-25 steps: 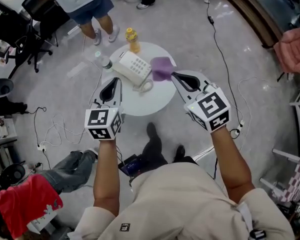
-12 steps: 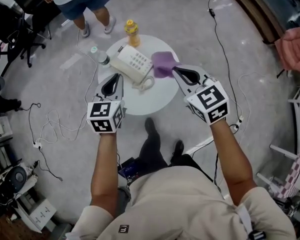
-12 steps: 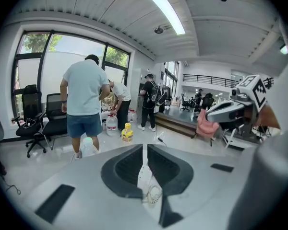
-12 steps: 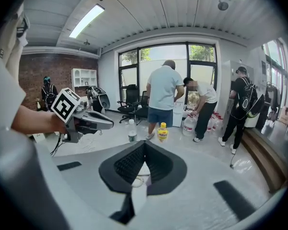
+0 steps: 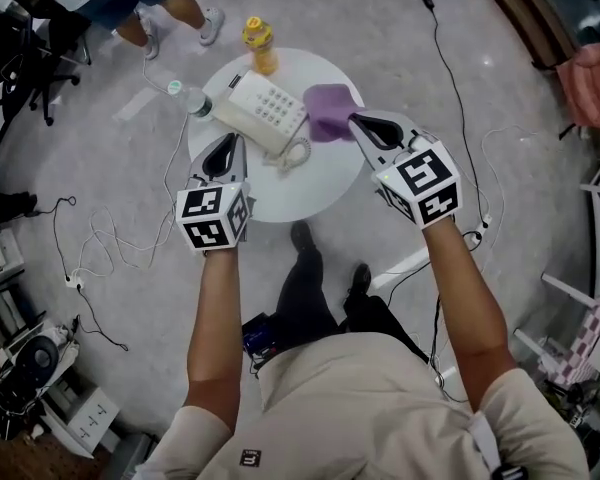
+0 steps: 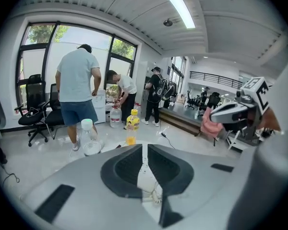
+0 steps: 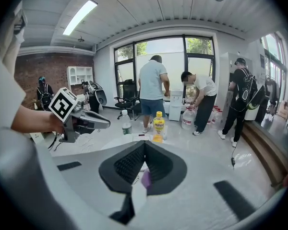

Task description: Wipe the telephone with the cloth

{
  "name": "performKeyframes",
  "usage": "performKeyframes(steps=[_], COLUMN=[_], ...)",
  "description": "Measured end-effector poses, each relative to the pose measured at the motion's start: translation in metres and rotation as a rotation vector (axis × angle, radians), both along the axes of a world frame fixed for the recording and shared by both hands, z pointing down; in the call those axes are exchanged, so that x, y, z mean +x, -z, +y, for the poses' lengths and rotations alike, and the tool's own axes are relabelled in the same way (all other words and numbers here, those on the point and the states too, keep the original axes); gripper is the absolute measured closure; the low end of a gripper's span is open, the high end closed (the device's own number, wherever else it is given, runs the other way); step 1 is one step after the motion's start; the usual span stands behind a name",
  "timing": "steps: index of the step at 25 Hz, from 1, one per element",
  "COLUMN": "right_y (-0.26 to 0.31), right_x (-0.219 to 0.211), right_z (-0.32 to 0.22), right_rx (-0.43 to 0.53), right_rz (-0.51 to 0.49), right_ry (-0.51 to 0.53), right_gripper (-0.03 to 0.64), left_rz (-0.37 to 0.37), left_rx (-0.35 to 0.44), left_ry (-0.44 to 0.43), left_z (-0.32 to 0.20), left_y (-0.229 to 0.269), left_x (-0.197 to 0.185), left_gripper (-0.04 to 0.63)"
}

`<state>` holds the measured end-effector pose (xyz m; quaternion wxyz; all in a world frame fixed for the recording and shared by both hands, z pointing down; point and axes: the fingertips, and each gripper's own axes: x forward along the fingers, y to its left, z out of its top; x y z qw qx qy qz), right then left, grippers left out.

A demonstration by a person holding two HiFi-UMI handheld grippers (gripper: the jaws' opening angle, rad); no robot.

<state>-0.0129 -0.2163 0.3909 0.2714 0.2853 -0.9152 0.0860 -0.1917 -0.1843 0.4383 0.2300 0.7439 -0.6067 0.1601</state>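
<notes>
Two sets of tongs, both closed and empty as far as I could tell.

Head view: the left tongs [image 5: 225, 146] and right tongs [image 5: 355, 121] hung over the near side of the round white desk [image 5: 310, 193], angled down at it. The cream push-button telephone [image 5: 260, 113] sat mid-desk. The crumpled purple cloth [image 5: 330, 123] lay just beside it, right off the right tips, so my guess is that hand was going for it.

Left gripper view: jaws pressed together, with only the coiled white phone cord [image 6: 152, 194] showing through the slit.

Right gripper view: jaws together too, with a purple sliver of cloth peeking through behind them.

Writing-wise, the yellow-labelled drink bottle [image 7: 158, 123] and the clear plastic water bottle [image 6: 89, 138] were too blurry to read. The marker cubes [image 5: 212, 218] only carried black-and-white squares.
</notes>
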Motion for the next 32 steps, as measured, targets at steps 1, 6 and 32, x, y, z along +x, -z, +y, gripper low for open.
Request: performKeyframes(steps=[1,6,32], right_y=[-0.006,-0.039,-0.193], right_x=[0.000,0.001,-0.005], right_z=[-0.002,-0.015,-0.042], right_rx=[-0.005,-0.030,-0.181], right_rz=[0.003,0.023,0.104], right_ry=[-0.003,-0.012,-0.069], right_gripper=[0.621,0.621,0.537], left_rz=[0.003,0.010,0.012], left_rx=[-0.004,-0.024,-0.144], left_ry=[0.005,0.029,0.138], left_z=[-0.002,-0.015,-0.041], left_y=[-0.005,-0.030,-0.137], left_x=[-0.001,-0.008,-0.022], left_gripper=[0.584,0.584,0.473])
